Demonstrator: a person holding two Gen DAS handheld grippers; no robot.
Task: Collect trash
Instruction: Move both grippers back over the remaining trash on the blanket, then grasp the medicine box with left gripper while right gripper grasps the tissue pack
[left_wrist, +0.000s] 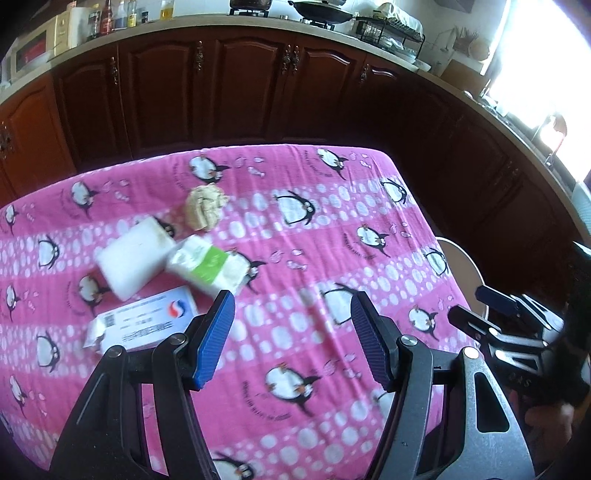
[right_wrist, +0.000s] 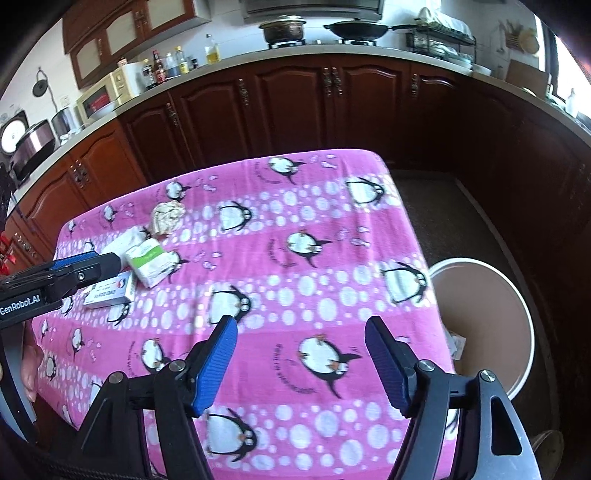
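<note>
Both grippers, left gripper and right gripper, hover wide and empty over the pink desk. Crumpled paper, foam block, tissue pack and box cluster far left; bin sits right.

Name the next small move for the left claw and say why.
Probably ease the left claw forward and left toward the printed box, the nearest trash. It hangs open and empty above the cloth, and four pieces still lie there, while the bin waits beside the table's right edge.
</note>
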